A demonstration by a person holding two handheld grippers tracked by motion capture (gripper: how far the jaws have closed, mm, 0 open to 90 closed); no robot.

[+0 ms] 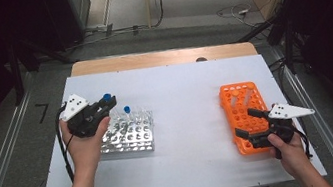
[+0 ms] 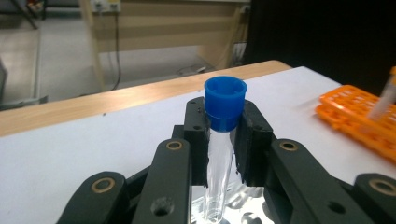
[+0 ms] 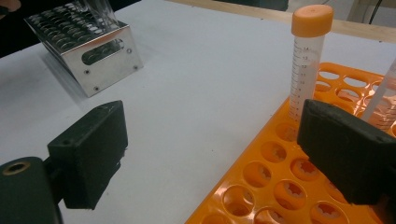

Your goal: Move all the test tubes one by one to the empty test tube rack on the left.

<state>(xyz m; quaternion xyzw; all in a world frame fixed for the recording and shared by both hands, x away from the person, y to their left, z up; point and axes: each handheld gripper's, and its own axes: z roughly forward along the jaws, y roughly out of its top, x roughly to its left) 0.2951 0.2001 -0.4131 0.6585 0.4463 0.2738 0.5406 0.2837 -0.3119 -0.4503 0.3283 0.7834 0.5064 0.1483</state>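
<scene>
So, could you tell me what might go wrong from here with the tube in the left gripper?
The left gripper clamps the blue-capped tube just under its cap, so the long body could swing or slip. Its tip hangs close over the metal rack and might catch a hole edge or knock the neighbouring tube.

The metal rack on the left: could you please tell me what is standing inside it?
One blue-capped tube stands in the metal rack. The left hand-held gripper holds a second blue-capped tube just above it. The hand covers the rack's left edge.
</scene>
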